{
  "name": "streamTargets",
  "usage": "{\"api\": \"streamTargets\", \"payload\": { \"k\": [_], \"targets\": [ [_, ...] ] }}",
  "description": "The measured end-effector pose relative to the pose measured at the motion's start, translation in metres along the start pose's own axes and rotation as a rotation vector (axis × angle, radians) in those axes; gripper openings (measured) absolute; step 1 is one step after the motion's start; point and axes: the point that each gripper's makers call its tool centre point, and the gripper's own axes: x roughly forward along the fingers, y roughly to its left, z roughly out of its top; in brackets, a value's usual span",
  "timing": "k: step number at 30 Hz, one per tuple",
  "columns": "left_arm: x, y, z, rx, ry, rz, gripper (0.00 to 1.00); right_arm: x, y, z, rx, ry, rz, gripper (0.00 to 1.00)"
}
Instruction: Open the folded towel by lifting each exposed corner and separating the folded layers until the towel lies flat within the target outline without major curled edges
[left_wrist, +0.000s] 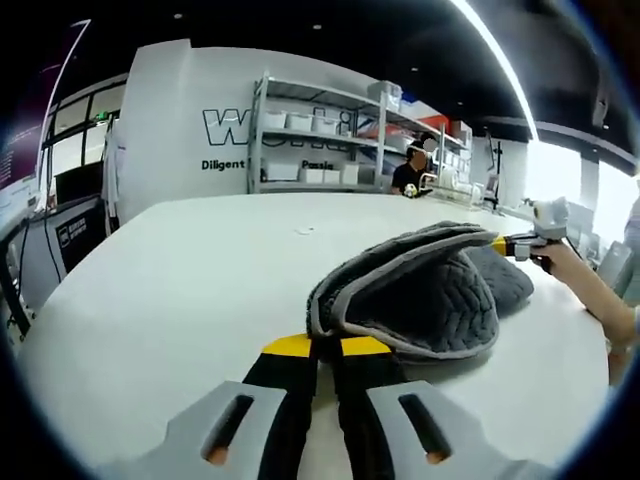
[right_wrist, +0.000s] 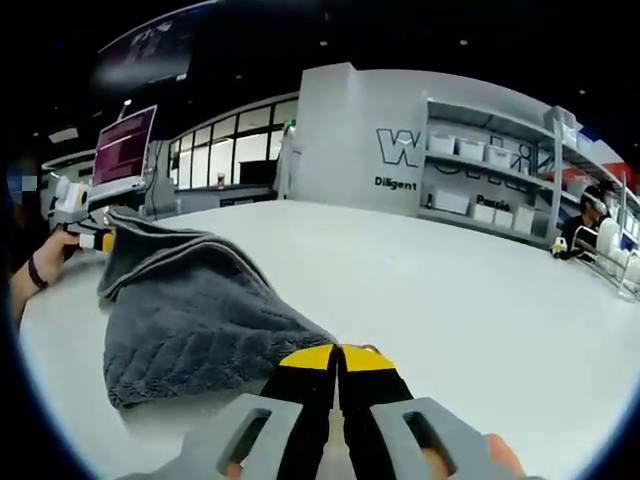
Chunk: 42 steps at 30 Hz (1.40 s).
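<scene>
The grey quilted towel (left_wrist: 425, 295) lies on the white table (left_wrist: 180, 290), bunched up with its layers partly pulled apart, so a pale hemmed edge curls open like a mouth in my left gripper view. In my right gripper view the same towel (right_wrist: 190, 320) spreads from my jaws away to the left, rumpled and far from flat.

My left gripper (left_wrist: 325, 347) has its yellow-tipped black jaws pressed together on the near edge of the towel, pinching the hem right at the tips. My right gripper (right_wrist: 335, 357) is likewise closed, its yellow tips meeting over a corner of the grey cloth, which runs in under them.

Each gripper also shows from the other side. In the left gripper view my right gripper (left_wrist: 520, 243) holds the far corner, lifted a little off the table, with my hand (left_wrist: 560, 258) behind it. In the right gripper view my left gripper (right_wrist: 92, 238) grips the far raised edge, my hand (right_wrist: 55, 250) on it.

Beyond the table stands a white wall with dark lettering (right_wrist: 400, 150), metal shelving (left_wrist: 320, 140) with white bins, and a seated person (left_wrist: 408, 172) near it. A screen (right_wrist: 125, 150) glows pink at the far left of the right gripper view.
</scene>
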Motion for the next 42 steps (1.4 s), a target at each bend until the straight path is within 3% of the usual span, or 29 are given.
{"api": "streamTargets", "payload": {
  "k": [13,22,30,34,39,42],
  "targets": [
    [0.0,0.0,0.002,0.007,-0.005,-0.002,0.07,0.0,0.003,0.0,0.011,0.004,0.012,0.0],
    [-0.003,0.002,0.009,0.084,-0.033,0.025,0.15,-0.005,0.005,0.004,0.039,0.002,0.028,0.01],
    [-0.005,0.006,0.017,0.139,-0.067,0.052,0.26,-0.006,0.006,0.014,0.037,-0.035,0.027,0.15],
    [-0.004,0.008,0.023,0.211,-0.085,0.079,0.34,-0.009,0.003,0.019,0.03,-0.054,0.013,0.2],
    [-0.004,0.009,0.028,0.295,-0.1,0.122,0.47,-0.011,0.0,0.024,0.07,-0.075,0.008,0.32],
    [-0.005,0.011,0.031,0.329,-0.108,0.146,0.57,-0.012,0.001,0.028,0.068,-0.092,0.01,0.34]
  ]
}}
